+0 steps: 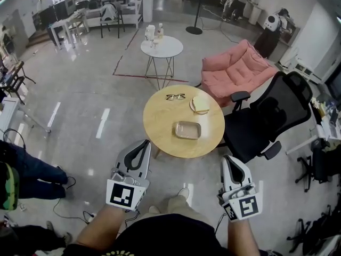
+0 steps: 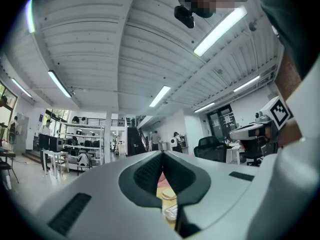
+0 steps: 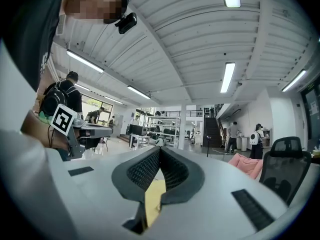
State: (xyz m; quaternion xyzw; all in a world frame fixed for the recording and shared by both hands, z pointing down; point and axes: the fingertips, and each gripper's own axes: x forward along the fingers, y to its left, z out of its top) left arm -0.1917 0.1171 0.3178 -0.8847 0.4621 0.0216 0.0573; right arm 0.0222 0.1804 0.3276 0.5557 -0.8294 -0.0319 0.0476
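Note:
A round wooden table point(image 1: 160, 127) stands ahead of me. On it lie a small metal tray point(image 1: 188, 130), a plate with a sandwich point(image 1: 200, 104) and a pair of glasses point(image 1: 175, 96). My left gripper point(image 1: 143, 144) hangs shut just short of the table's near left edge, holding nothing. My right gripper point(image 1: 229, 160) is shut too, empty, off the table's near right side. In the left gripper view, the jaws point(image 2: 162, 156) meet at the tips, with the tray point(image 2: 170, 212) and plate point(image 2: 168, 194) showing below. The right gripper point(image 3: 159, 151) jaws also touch, the tabletop point(image 3: 154, 199) visible through the gap.
A black office chair point(image 1: 266, 116) stands close to the table's right. A pink armchair point(image 1: 237, 68) sits behind it. A small white round table point(image 1: 161, 47) with bottles stands farther back. A seated person's legs point(image 1: 29, 172) are at the left, and cables lie on the floor nearby.

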